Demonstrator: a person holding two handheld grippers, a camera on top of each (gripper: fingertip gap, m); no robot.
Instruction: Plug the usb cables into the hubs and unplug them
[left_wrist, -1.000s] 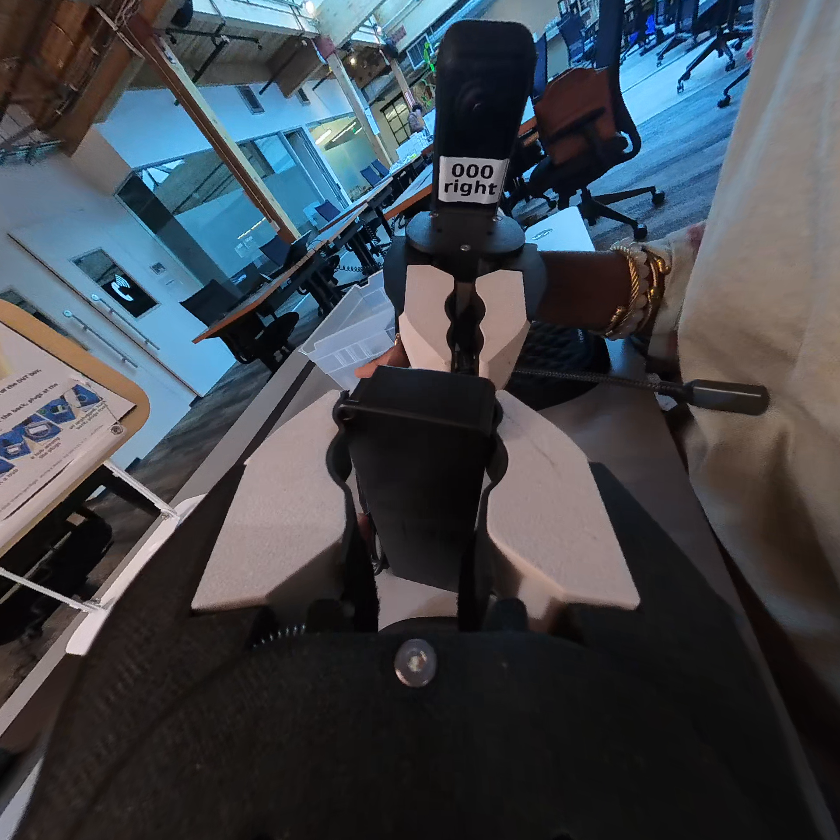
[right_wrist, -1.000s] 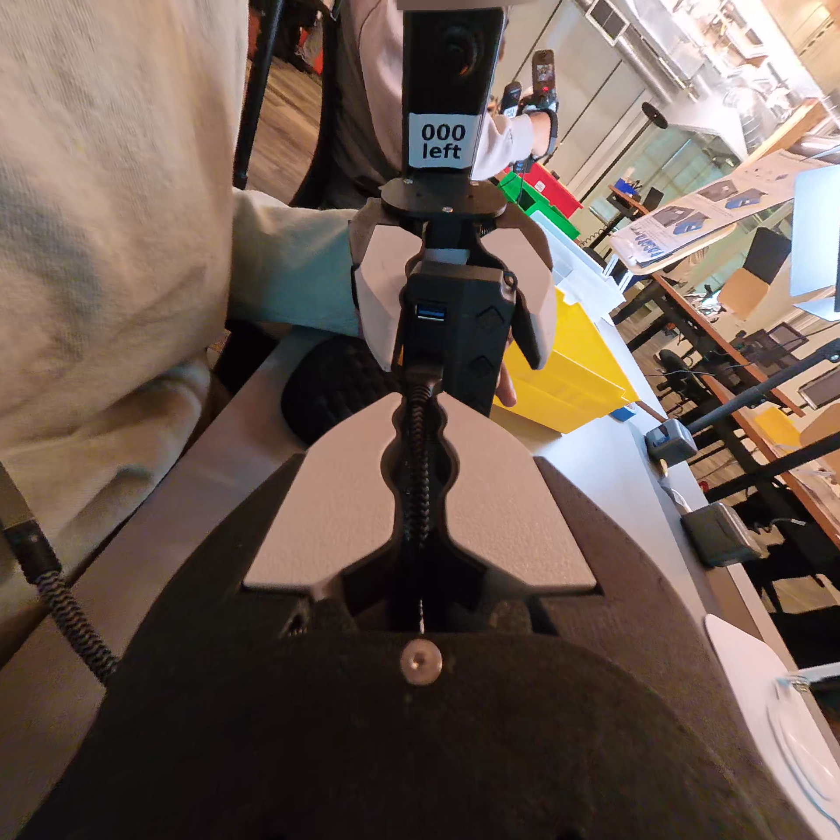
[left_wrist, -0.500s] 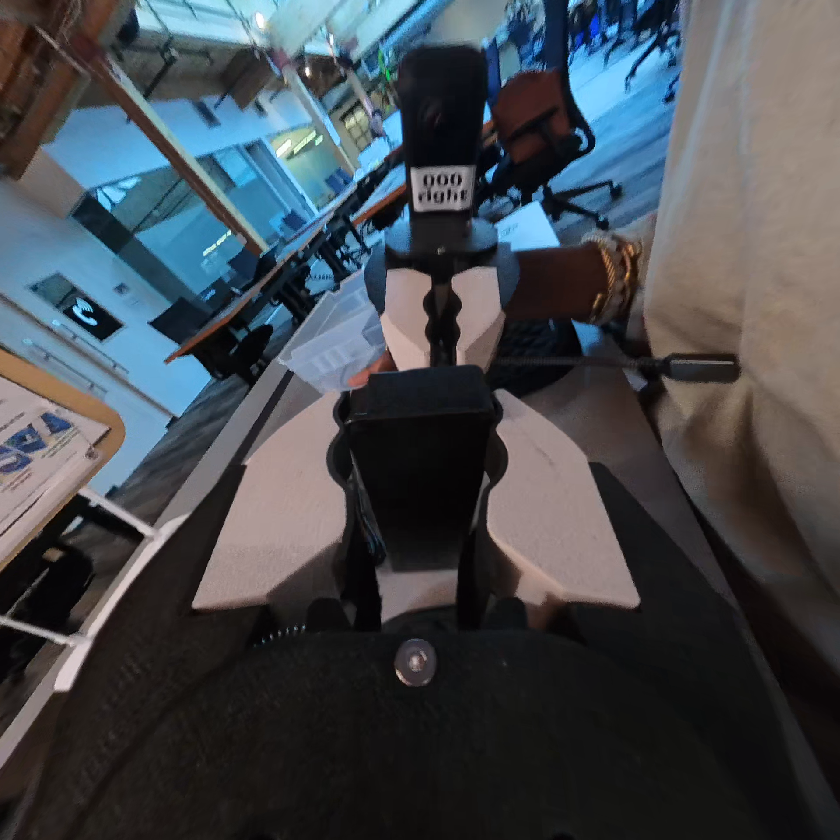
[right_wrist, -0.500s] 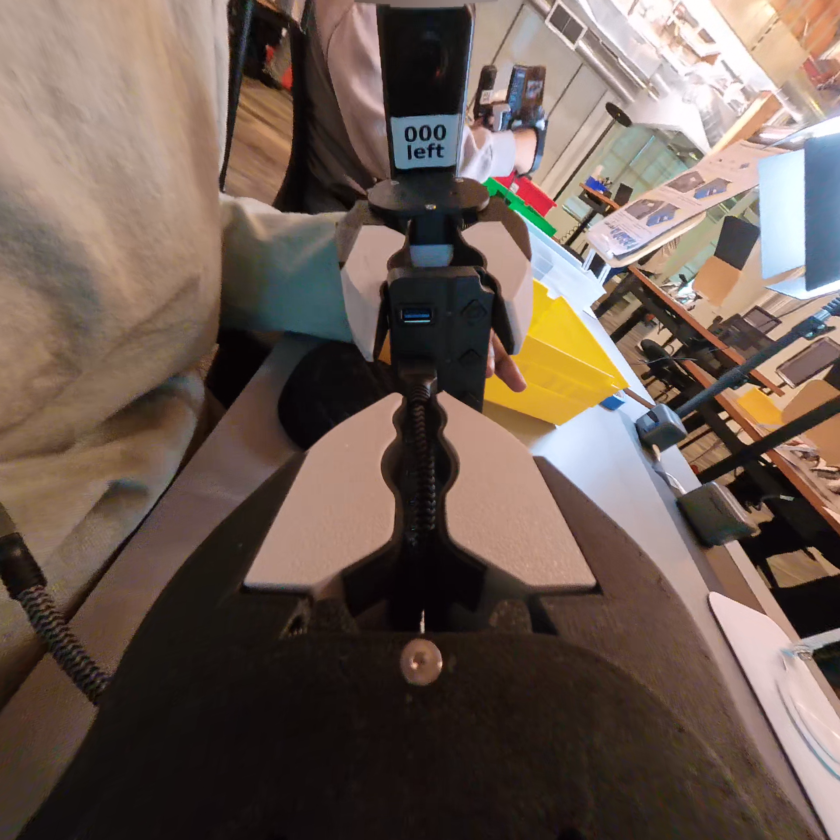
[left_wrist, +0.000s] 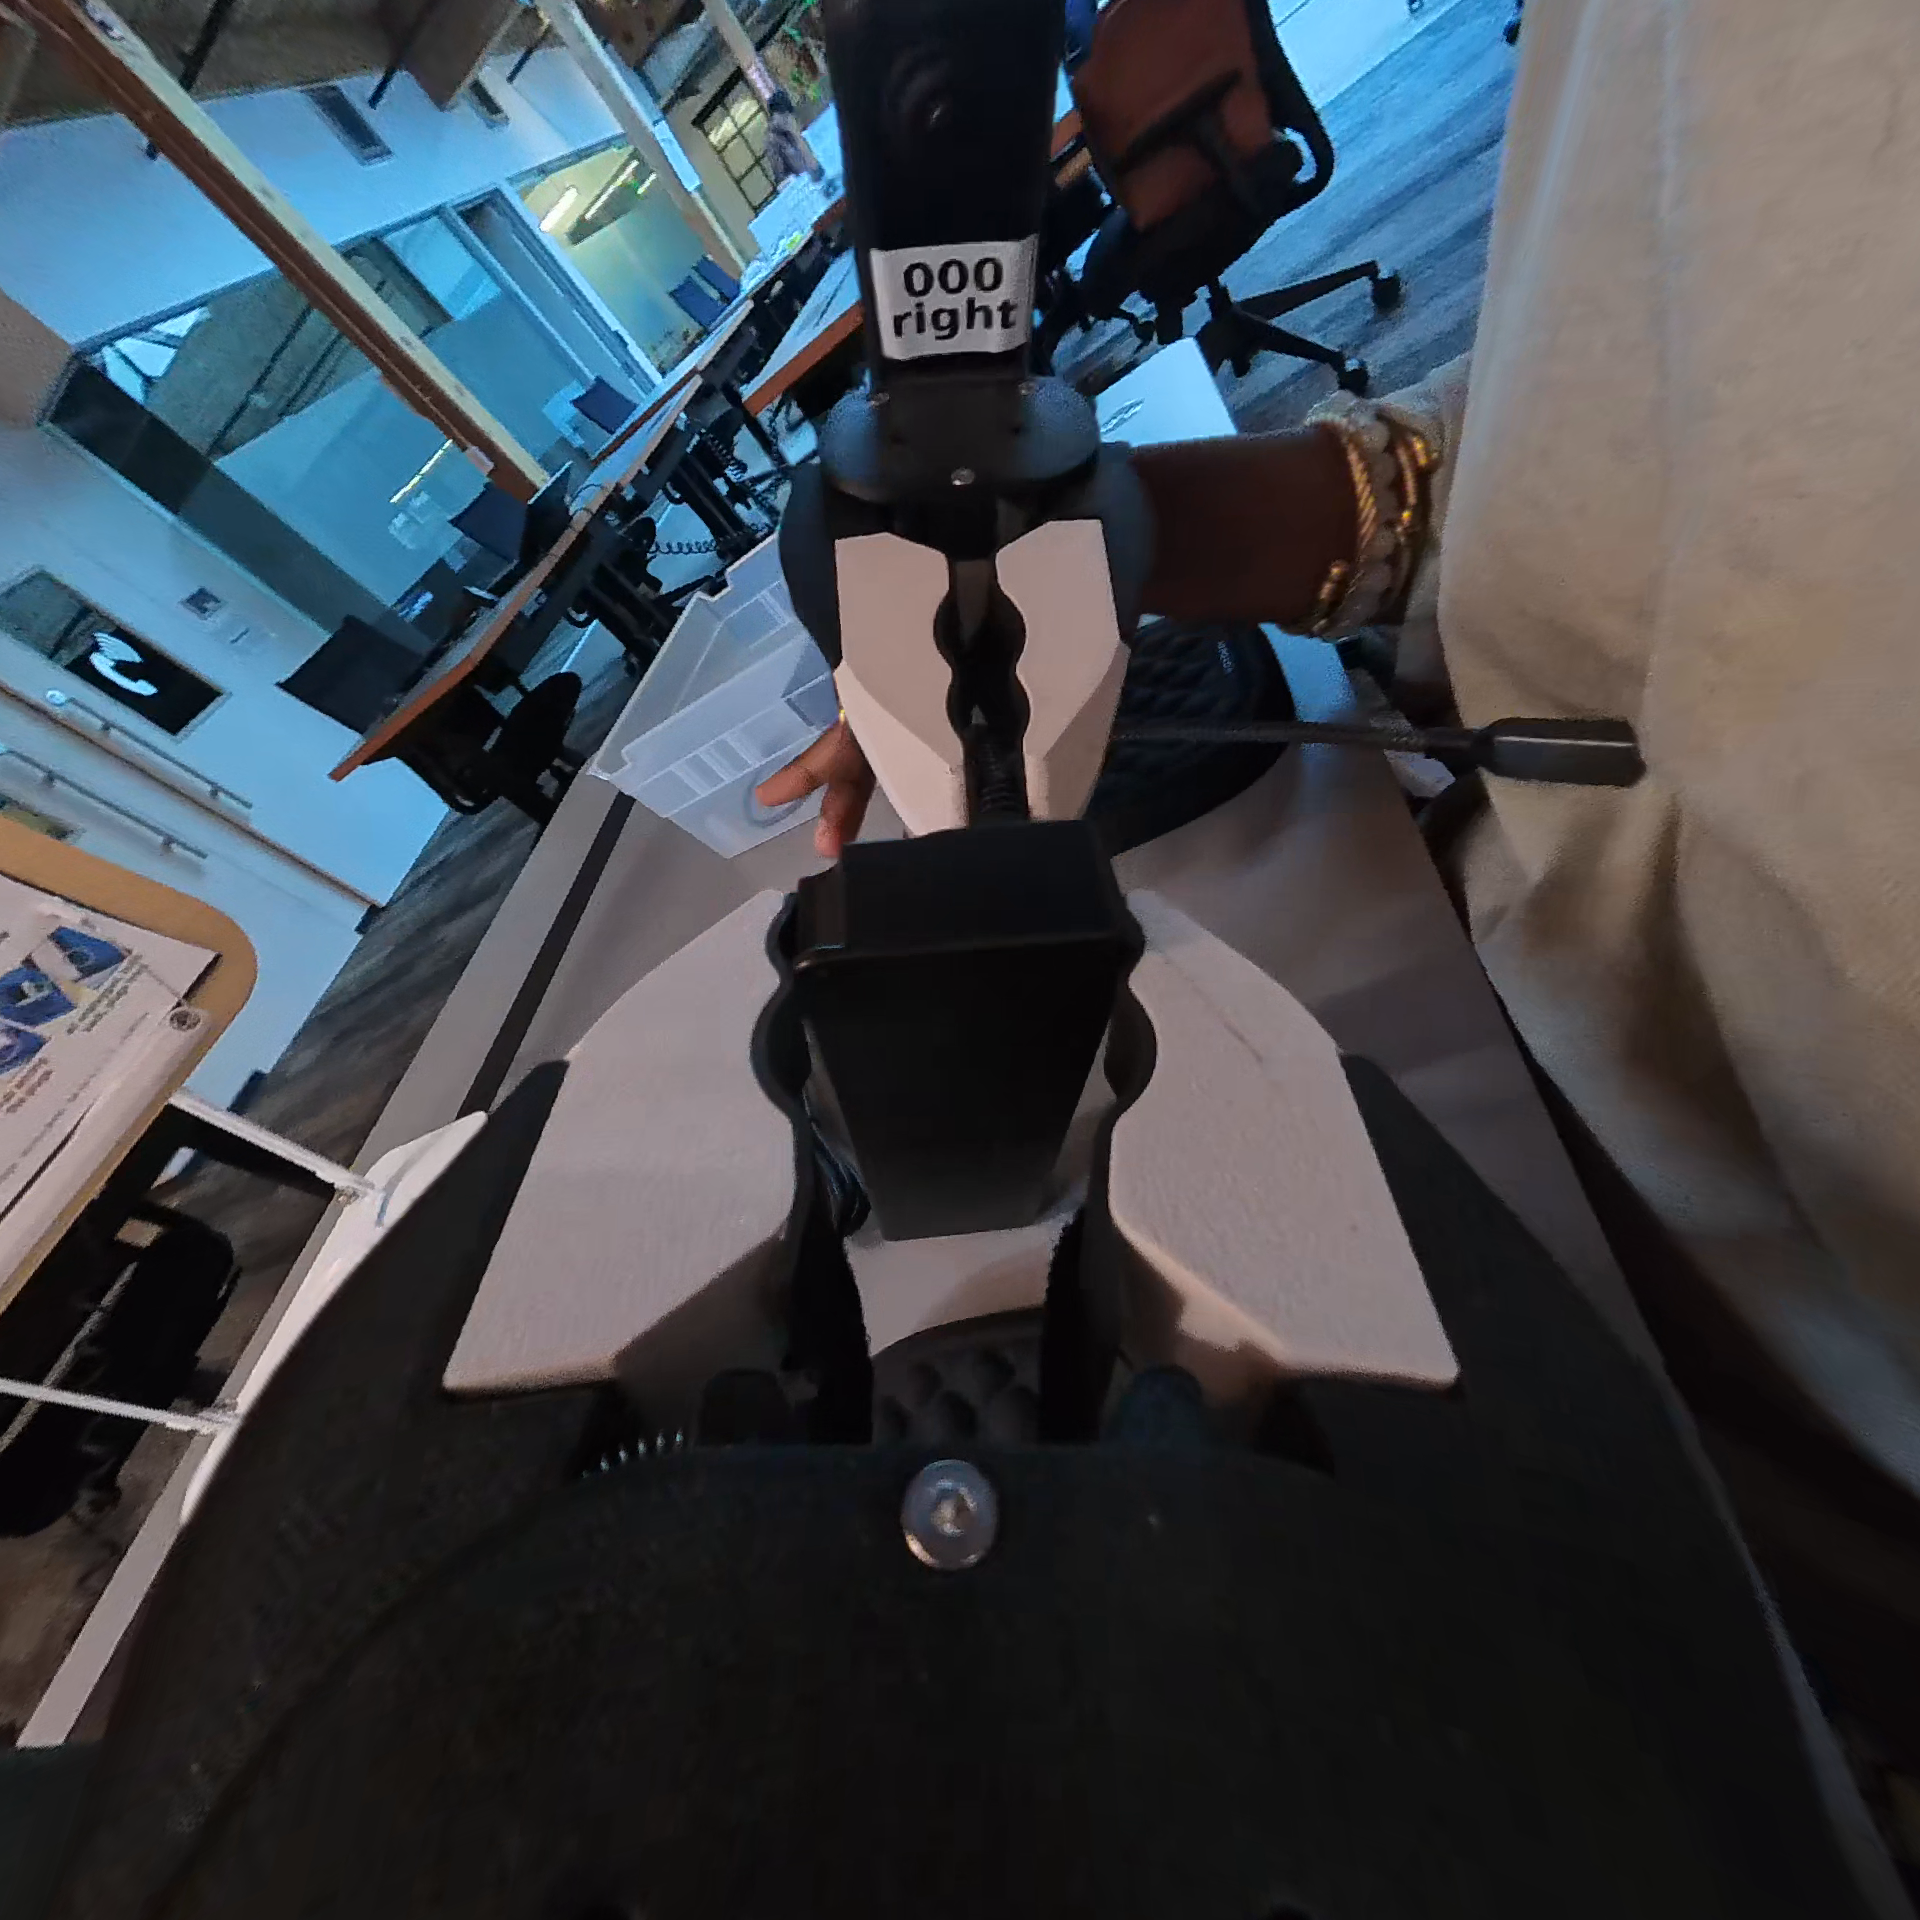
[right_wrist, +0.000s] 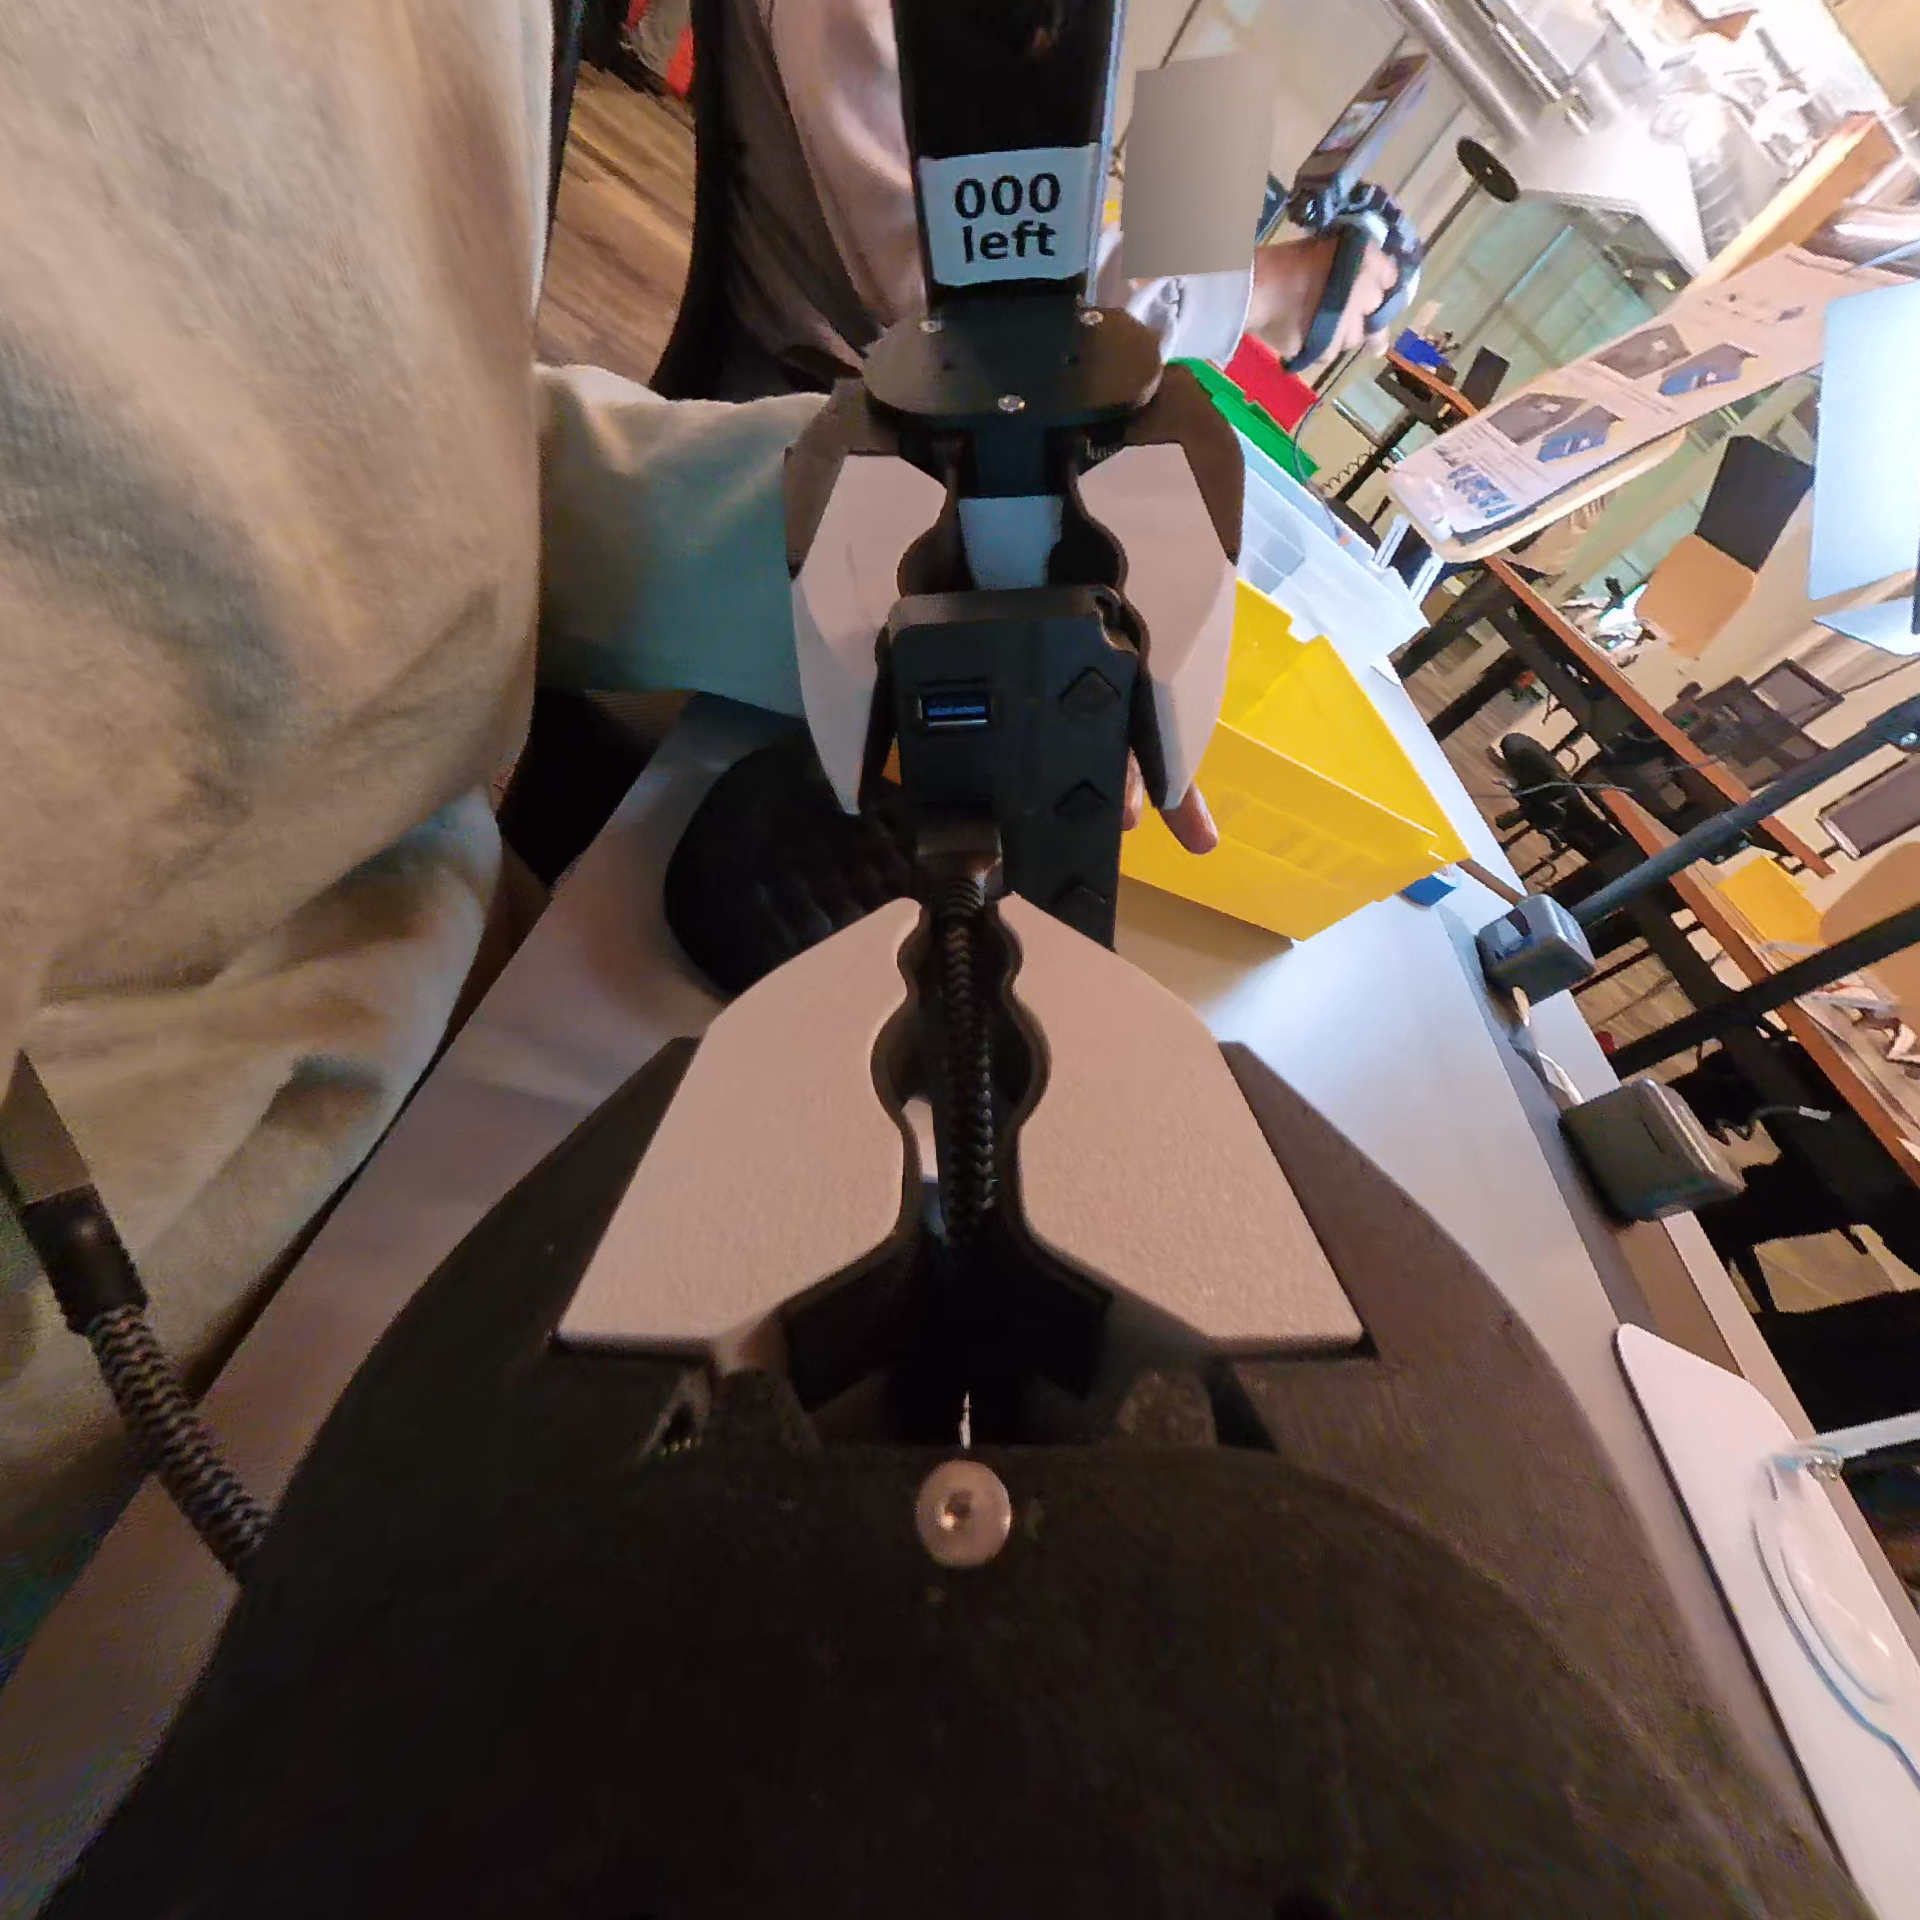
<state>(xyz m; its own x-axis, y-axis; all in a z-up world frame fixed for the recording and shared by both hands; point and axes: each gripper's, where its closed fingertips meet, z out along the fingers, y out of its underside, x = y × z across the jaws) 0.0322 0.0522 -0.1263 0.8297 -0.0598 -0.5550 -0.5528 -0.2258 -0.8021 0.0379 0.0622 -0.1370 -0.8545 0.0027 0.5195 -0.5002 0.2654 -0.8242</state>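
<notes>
Counts on and around the table

Two grippers, left (left_wrist: 951, 997) and right (right_wrist: 961, 997); one hub (right_wrist: 1013, 748); one braided cable (right_wrist: 966, 1070); one loose plug (left_wrist: 1558, 750) right of the far gripper; one yellow bin (right_wrist: 1309, 790); one clear bin (left_wrist: 727, 717).

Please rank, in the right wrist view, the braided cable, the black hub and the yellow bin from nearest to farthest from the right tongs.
1. Braided cable: clamped inside the right tongs.
2. Black hub: straight ahead, gripped by the left tongs.
3. Yellow bin: beyond the hub, to the right on the table.
</notes>
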